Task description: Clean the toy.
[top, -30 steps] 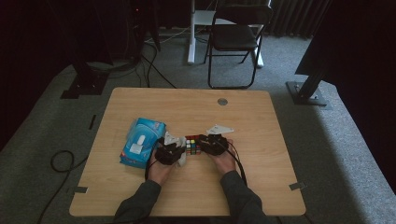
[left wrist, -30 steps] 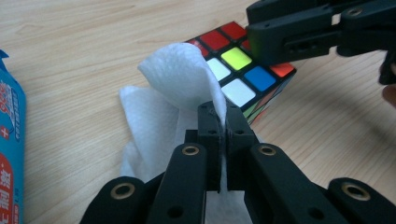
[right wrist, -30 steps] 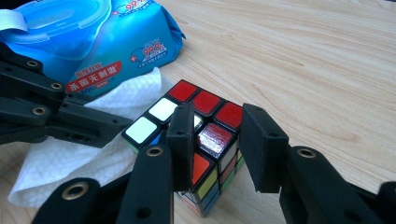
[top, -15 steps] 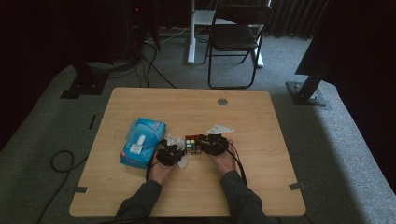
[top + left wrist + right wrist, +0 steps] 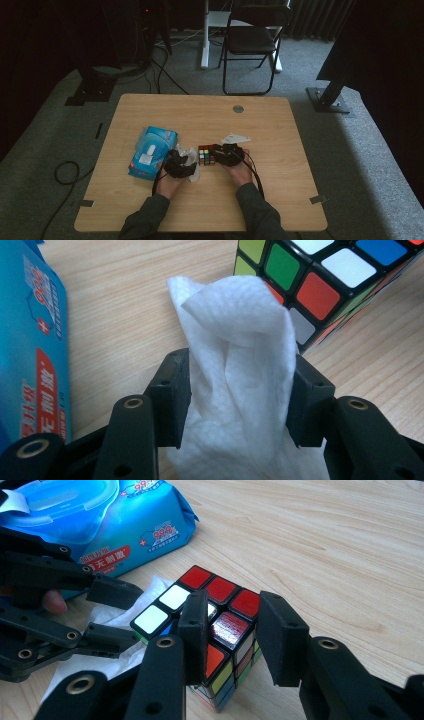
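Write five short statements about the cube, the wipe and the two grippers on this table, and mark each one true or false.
1. The right gripper clamps a corner of the Rubik's cube. True.
2. A white wipe sits between the left gripper jaws. True; those jaws have just been opening.
3. The blue wet-wipe pack lies right of the cube. False; it lies left.
4. The cube rests on the folding chair. False; it is on the wooden table.
5. The wipe is black. False; white.

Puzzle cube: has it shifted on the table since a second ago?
No. The puzzle cube sits at the same spot beside the blue wipes pack, below the table's round insert, between both grippers.
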Demonstrator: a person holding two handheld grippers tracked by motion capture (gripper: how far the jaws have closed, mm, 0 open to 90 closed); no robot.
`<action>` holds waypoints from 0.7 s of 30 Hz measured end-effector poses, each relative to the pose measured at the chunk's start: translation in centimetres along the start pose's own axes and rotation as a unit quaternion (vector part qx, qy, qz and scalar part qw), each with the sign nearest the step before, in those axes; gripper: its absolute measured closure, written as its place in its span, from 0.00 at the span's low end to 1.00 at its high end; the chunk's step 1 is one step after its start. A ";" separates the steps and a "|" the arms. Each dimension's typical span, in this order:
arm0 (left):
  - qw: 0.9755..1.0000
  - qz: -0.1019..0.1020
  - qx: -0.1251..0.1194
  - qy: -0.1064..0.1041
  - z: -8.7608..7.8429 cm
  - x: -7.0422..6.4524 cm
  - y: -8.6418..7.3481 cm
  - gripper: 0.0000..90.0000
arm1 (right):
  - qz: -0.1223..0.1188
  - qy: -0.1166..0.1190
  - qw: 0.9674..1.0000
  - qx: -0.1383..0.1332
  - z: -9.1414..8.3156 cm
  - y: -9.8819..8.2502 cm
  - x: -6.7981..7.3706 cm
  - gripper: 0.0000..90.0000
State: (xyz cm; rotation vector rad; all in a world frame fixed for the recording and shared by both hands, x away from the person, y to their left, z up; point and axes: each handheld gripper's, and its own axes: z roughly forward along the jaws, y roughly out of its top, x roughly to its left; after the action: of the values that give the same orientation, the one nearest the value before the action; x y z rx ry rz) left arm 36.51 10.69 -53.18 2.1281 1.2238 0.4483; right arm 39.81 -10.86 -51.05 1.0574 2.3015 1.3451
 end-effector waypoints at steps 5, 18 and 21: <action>0.999 -0.003 0.006 -0.034 0.1 0.1 0.1 0.76 | -0.004 -0.026 1.000 0.014 0.0 0.5 0.4 0.62; 0.999 -0.015 0.004 -0.031 -0.2 0.4 0.2 0.93 | -0.015 -0.017 1.000 0.012 1.0 1.1 2.7 0.36; 0.999 -0.019 -0.001 -0.027 -0.5 0.7 0.2 0.94 | -0.026 -0.021 0.999 0.017 1.3 1.3 3.0 0.34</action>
State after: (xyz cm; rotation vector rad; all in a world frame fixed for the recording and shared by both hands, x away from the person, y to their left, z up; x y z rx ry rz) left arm 36.73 11.34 -52.70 2.0982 1.2314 0.3718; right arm 38.98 -7.50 -50.27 1.0180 2.3133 1.2550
